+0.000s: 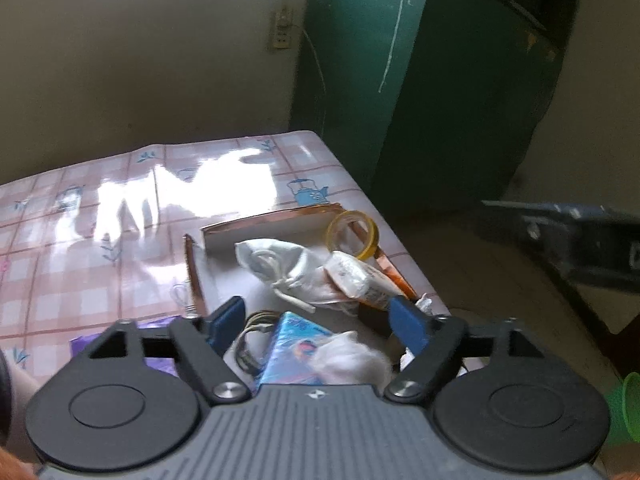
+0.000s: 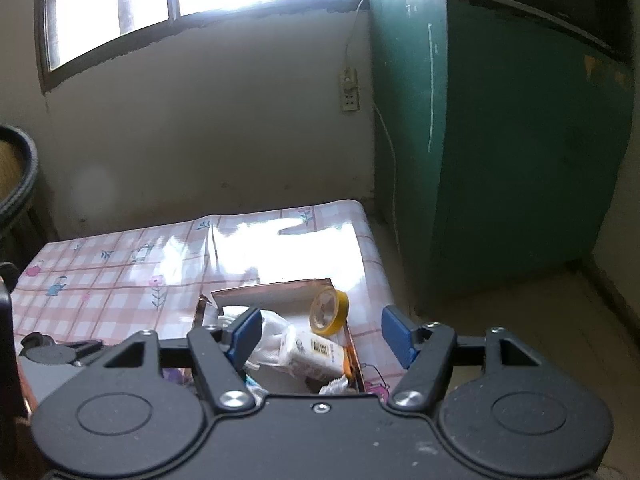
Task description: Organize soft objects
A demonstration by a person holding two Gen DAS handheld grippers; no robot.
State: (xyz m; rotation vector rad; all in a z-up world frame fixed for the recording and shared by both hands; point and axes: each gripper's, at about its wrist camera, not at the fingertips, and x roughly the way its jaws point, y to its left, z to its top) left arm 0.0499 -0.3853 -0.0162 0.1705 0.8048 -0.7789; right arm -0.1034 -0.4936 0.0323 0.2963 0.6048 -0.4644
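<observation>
Cardboard box, at bench right edge, holds white cloth bundle, packet, tape roll. Left tool and right tool: both spread, empty. Far bench surface bare.

A shallow cardboard box at the table's corner holds a white drawstring pouch, a lying tissue pack, and a blue packet.

One box, one tape roll, two white pouches.
</observation>
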